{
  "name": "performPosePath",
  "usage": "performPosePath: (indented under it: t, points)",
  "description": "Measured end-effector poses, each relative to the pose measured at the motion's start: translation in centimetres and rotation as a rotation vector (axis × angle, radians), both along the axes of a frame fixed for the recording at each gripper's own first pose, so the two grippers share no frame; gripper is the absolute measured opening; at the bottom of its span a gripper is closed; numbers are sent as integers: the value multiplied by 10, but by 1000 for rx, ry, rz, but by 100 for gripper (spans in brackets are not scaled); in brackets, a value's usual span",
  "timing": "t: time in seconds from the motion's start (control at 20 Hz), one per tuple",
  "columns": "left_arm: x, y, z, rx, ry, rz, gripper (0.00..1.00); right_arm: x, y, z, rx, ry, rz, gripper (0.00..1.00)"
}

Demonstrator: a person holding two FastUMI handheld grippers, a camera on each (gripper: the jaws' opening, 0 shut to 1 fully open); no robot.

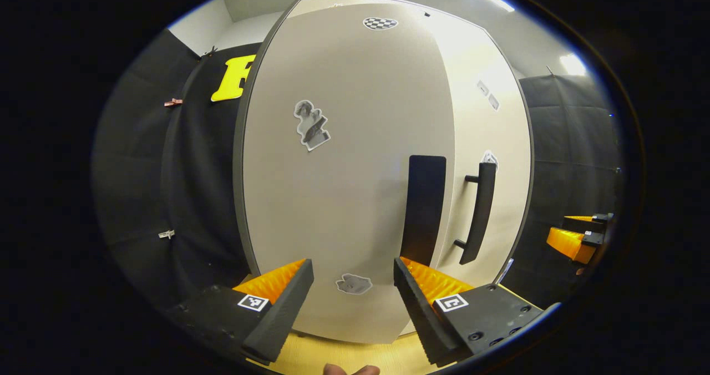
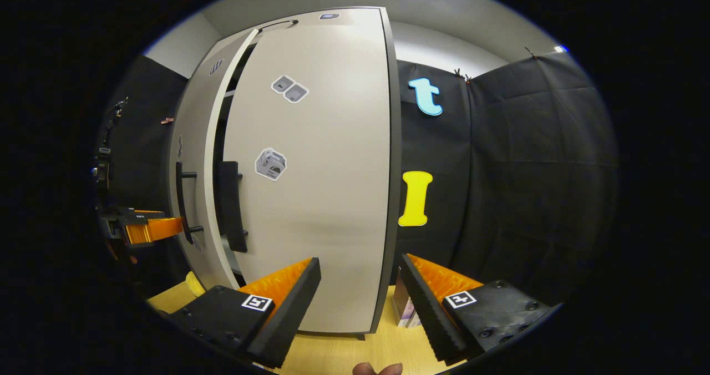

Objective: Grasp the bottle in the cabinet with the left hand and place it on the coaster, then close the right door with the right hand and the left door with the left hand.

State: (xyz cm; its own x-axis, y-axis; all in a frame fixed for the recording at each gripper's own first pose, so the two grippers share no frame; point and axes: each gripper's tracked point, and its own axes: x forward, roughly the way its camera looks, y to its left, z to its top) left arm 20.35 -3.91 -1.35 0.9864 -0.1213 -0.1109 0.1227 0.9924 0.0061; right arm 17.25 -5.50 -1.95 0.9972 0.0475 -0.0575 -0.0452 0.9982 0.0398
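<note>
Beige panels make up the cabinet: in the left gripper view the left door (image 1: 344, 170) faces the camera, with the right door (image 1: 488, 142) beside it, each carrying a dark vertical handle (image 1: 424, 208). Stickers (image 1: 312, 125) dot the left door. The right gripper view shows what the other cannot: a dark gap runs between the two doors, so the right door (image 2: 316, 170) stands slightly ajar, its handle (image 2: 230, 206) at the gap's edge. This view also shows a small box (image 2: 405, 311) on the wooden table (image 2: 344, 353) by the cabinet's right corner.

Left gripper (image 1: 353, 280): jaws apart, holding nothing, close before the left door. Right gripper (image 2: 360, 278): jaws apart, holding nothing, before the right door. Each view catches the other gripper at its edge.

Bottle and coaster: position cannot be told from either view.
</note>
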Motion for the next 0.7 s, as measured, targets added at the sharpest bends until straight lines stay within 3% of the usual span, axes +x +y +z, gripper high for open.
performPosePath:
  t: [0.1,0.3,0.35,0.4,0.7]
  points:
    - [5,-2,-1,-4,-5,6,89,9,-3,-5,3,8,-2,100]
    - [15,-7,-1,-13,-17,11,93,25,-7,-16,0,21,-3,96]
    - [16,-8,-2,-18,-19,13,89,29,-8,-18,0,23,-2,96]
    - [17,-9,-3,-18,-19,15,94,34,-9,-20,0,23,-3,96]
    - [14,-6,-1,3,-18,20,94,41,-9,-24,0,24,-7,96]
